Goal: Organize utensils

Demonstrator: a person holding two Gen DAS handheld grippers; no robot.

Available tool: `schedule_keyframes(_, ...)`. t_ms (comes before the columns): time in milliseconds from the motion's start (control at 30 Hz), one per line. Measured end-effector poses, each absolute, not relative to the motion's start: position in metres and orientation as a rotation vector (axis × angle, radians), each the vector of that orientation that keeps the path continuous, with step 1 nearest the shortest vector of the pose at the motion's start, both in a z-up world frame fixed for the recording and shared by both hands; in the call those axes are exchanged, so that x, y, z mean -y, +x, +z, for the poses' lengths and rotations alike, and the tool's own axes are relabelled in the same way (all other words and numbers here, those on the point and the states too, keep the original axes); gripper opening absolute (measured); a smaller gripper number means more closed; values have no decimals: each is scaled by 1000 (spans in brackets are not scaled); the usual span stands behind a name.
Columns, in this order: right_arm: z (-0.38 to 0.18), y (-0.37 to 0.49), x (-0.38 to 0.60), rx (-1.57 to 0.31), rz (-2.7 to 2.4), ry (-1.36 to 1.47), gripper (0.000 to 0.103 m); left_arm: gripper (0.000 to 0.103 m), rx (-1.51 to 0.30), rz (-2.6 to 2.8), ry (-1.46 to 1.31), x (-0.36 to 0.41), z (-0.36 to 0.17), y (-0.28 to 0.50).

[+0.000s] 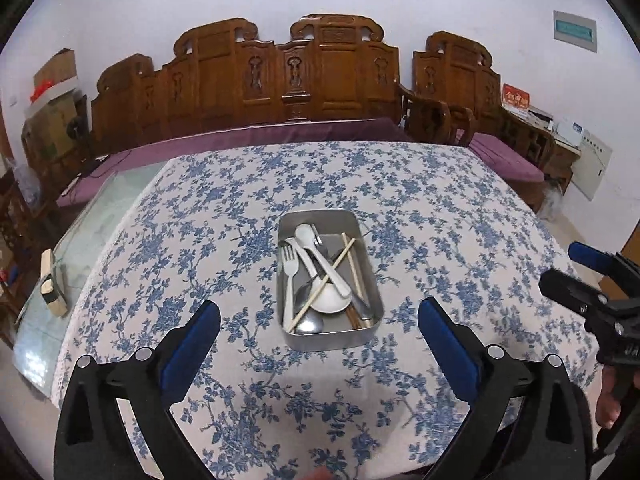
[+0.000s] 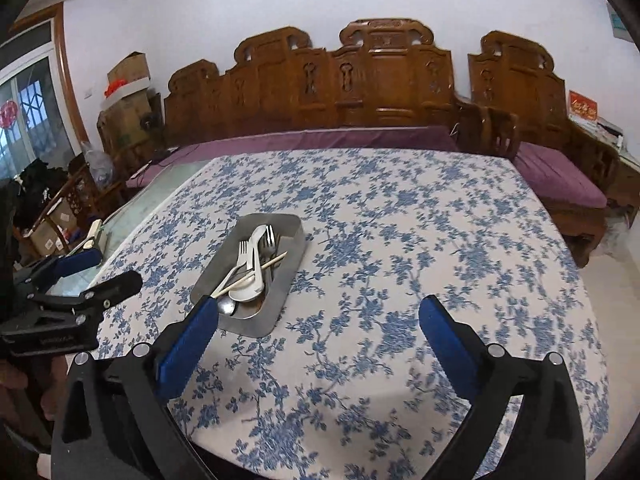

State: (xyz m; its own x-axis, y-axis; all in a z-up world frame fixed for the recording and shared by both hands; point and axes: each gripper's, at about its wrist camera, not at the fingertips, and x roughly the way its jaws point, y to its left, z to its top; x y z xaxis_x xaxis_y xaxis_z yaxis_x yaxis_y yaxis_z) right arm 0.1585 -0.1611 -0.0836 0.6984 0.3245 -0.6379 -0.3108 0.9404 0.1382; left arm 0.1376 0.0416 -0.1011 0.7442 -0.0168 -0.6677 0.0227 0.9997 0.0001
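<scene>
A metal tray (image 1: 370,276) sits mid-table on the blue-flowered cloth (image 1: 440,216). In it lie a white fork (image 1: 289,268), white spoons (image 1: 320,256), metal spoons and wooden chopsticks (image 1: 354,268), piled crosswise. My left gripper (image 1: 320,316) is open and empty, hovering just before the tray's near end. My right gripper (image 2: 320,316) is open and empty, to the right of the tray (image 2: 294,264); its left finger (image 2: 192,336) overlaps the tray's near corner in view. The right gripper also shows in the left wrist view (image 1: 588,276).
A carved wooden bench (image 1: 280,88) with purple cushions stands behind the table. Bare glass tabletop (image 1: 80,240) lies left of the cloth, with a small wooden block (image 1: 52,284) on it. Cardboard boxes (image 1: 52,112) stand far left.
</scene>
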Motion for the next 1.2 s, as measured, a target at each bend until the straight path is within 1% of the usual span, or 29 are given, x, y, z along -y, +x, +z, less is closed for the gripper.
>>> schedule_keyframes(133, -68, 144, 169, -675, 336, 5, 101, 96, -714, -39, -6, -35, -86, 132)
schedule_keyframes(433, -30, 126, 181, -600, 312, 29, 101, 96, -607, -58, 15, -15, -37, 107)
schedule_keyframes(867, 48, 90, 195, -422, 299, 44, 101, 96, -469, -8, 25, -2, 33, 70)
schedule_keyframes(1200, 82, 63, 195, -338, 310, 49, 101, 96, -399, 20, 9, -11, 57, 47)
